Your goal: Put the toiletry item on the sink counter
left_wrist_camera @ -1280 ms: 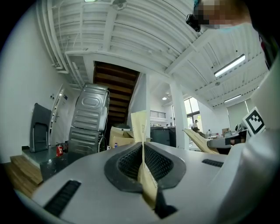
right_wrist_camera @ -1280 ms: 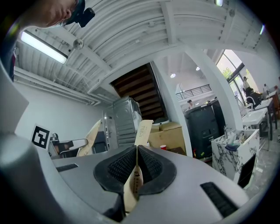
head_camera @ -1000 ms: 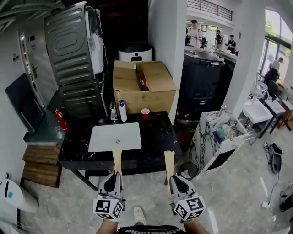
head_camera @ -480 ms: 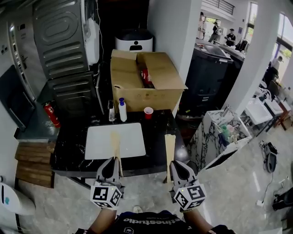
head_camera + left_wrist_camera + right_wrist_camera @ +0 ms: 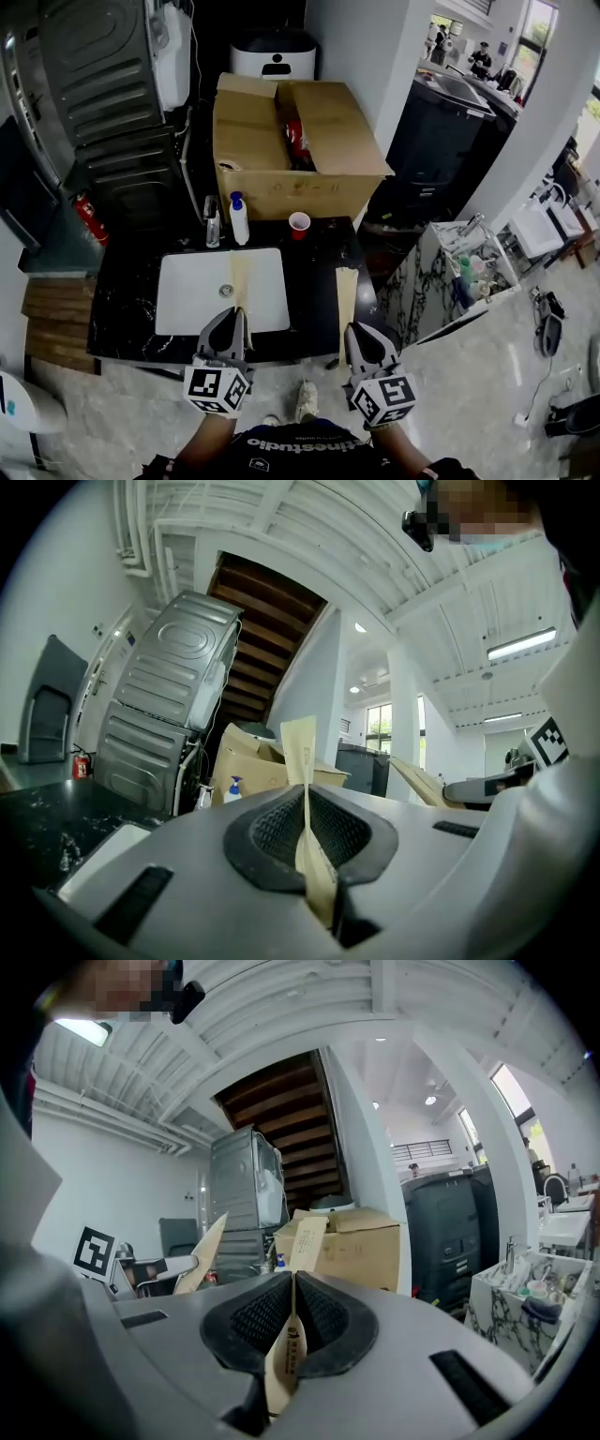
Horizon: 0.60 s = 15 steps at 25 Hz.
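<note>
Jaws of our left gripper (image 5: pixel 232 319) pinch a paper packet (image 5: pixel 240 281); right gripper (image 5: pixel 360 333) pinches a second packet (image 5: pixel 347 295). Sink (image 5: pixel 187 292) at twelve o'clock.

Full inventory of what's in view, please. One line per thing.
counter: 1, black marble, centre
sink basin: 1, white, set in counter
pump bottle: 1, white with blue top, counter's back edge
cup: 1, red, right of pump bottle
cardboard box: 1, brown, open, behind counter
fire extinguisher: 1, red, floor at left
stacked appliances: 2, grey, top left
marble-pattern stand: 1, white-grey, right of counter
left sachet: 1, tan, over sink basin
right sachet: 1, tan, over counter's front
left tongs: 1, grey, shut on left sachet
right tongs: 1, grey, shut on right sachet
</note>
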### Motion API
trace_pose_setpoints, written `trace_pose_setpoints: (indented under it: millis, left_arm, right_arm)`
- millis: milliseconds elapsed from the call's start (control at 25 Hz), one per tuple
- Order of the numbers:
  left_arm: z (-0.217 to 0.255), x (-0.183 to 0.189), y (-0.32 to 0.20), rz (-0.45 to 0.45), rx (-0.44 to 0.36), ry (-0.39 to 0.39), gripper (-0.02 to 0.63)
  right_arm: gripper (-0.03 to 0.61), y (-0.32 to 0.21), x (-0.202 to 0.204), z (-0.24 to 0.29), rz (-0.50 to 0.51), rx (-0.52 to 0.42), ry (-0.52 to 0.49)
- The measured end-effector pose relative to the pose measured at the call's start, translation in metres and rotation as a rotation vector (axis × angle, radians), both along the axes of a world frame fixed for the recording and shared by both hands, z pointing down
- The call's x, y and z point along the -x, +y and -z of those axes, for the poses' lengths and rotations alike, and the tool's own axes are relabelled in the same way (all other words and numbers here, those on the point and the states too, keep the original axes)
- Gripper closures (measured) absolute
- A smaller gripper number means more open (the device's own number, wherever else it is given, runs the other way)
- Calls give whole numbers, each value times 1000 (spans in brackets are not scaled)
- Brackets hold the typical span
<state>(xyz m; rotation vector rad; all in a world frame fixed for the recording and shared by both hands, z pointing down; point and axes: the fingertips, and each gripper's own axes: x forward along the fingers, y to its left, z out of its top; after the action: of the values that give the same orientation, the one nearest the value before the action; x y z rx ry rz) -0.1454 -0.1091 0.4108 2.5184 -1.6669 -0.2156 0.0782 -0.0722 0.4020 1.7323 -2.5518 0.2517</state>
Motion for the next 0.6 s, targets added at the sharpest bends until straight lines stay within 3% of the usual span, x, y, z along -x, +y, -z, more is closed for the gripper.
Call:
trace_pose_setpoints:
  millis: [400, 600]
  left_arm:
    - [13, -73, -81, 24, -25, -68, 591]
    - [4, -77, -102, 57, 6, -91, 591]
  right_arm:
    - [534, -98, -46, 3, 65, -36, -78]
    - [534, -127, -49, -15, 93, 19, -85]
